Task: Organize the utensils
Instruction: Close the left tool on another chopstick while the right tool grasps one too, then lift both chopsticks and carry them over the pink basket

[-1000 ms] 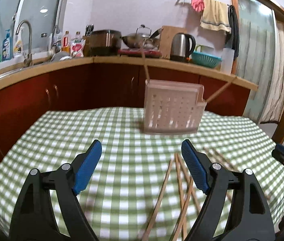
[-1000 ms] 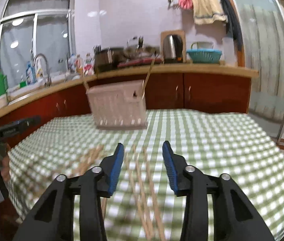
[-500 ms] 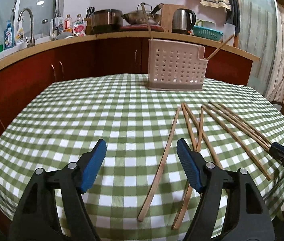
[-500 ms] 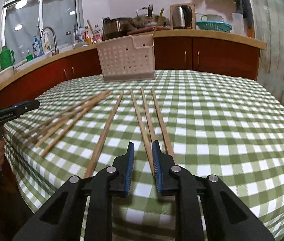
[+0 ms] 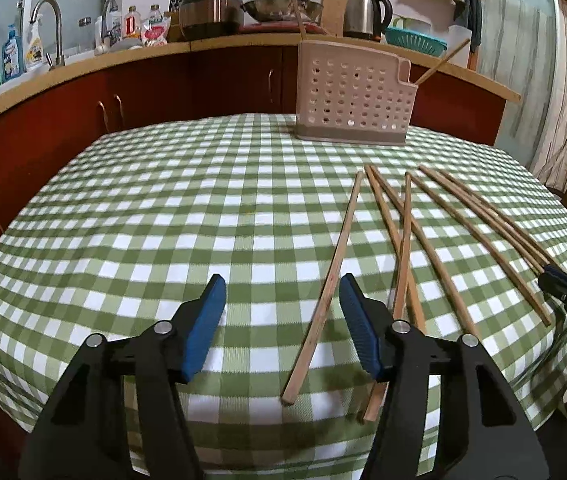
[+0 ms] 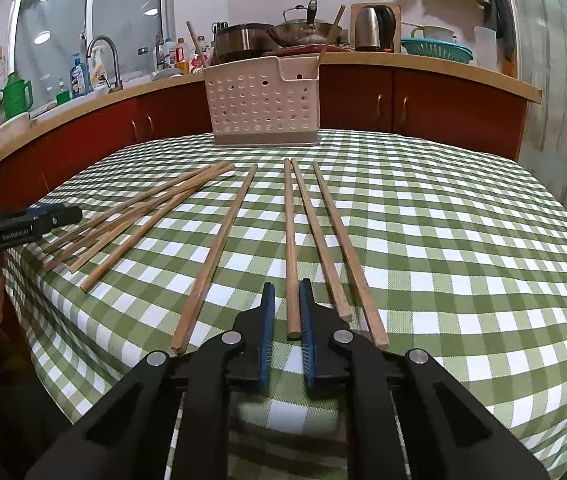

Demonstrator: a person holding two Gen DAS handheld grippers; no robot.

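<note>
Several wooden chopsticks lie on the green checked tablecloth [image 5: 163, 220]. A perforated beige utensil holder [image 5: 353, 96] stands at the table's far side with two chopsticks in it; it also shows in the right wrist view [image 6: 263, 102]. My left gripper [image 5: 281, 292] is open and empty above the cloth, with one chopstick [image 5: 333, 276] running just inside its right finger. My right gripper [image 6: 287, 292] is nearly closed, its blue pads on either side of the near end of a chopstick [image 6: 290, 240] that lies on the cloth.
A kitchen counter [image 6: 423, 66] runs behind the table with a sink tap, bottles, pots, a kettle [image 5: 365, 16] and a teal basket. The table's near edge drops off just below both grippers. A curtain hangs at the right.
Both grippers have dropped down toward the tablecloth and the chopsticks. The right gripper's jaws have narrowed around a chopstick's end. The left gripper has stayed open.
</note>
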